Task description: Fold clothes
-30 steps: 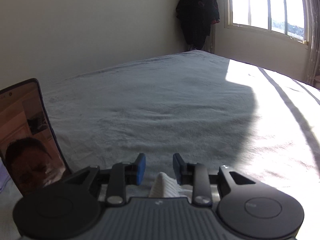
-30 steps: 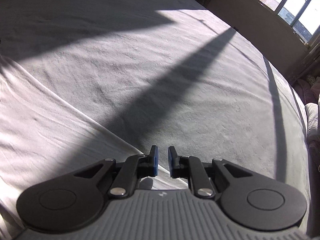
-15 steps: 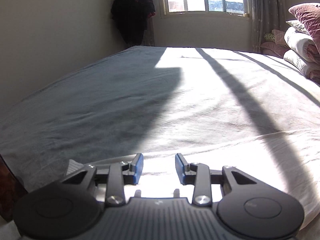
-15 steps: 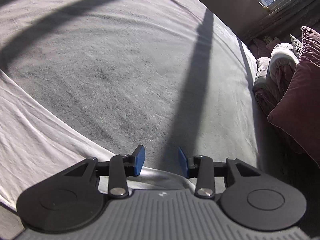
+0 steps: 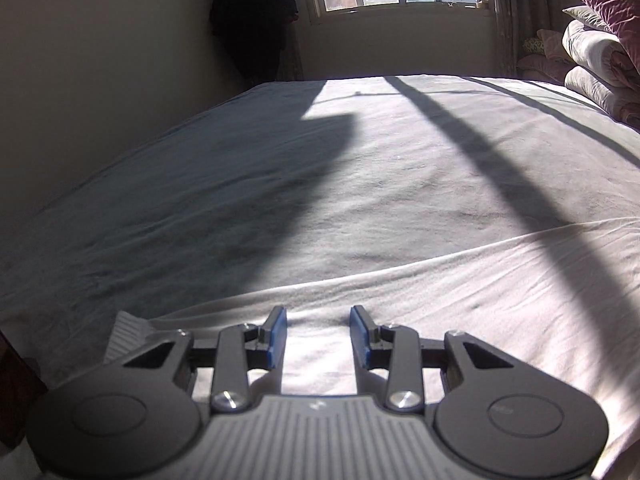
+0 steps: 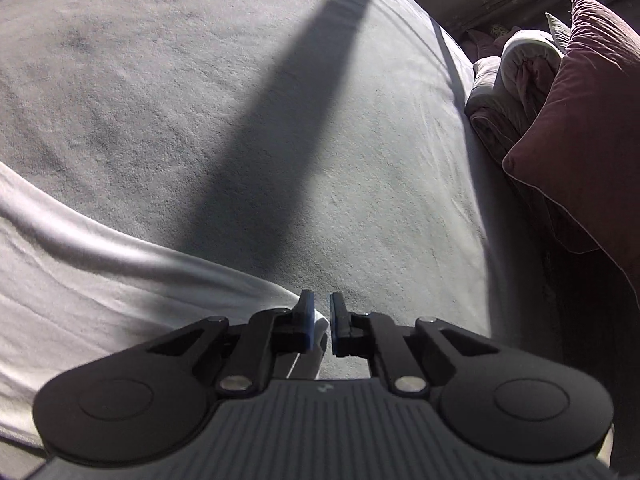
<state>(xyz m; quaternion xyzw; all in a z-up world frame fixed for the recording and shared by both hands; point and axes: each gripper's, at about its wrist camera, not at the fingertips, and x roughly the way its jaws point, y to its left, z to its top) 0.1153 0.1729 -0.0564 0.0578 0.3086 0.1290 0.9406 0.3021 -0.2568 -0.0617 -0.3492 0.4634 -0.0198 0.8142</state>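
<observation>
Ahead of both jaw sets, broad grey bed (image 5: 420,184) surface lay unobstructed; stacked pillows (image 6: 576,128) bounded the far right. The white garment (image 5: 460,300) was spread flat beneath the left gripper (image 5: 318,332), whose jaws stood apart. The right gripper (image 6: 320,326) was nearly closed, with the garment's corner (image 6: 318,326) seen between its jaws; grip cannot be confirmed.

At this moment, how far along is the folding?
Done: the white cloth garment lies spread flat on the grey bed cover, no fold visible. In hand: the right hand-held gripper, nearly closed, sits at its corner; the left hand-held gripper hangs open above it. Left: every fold.
</observation>
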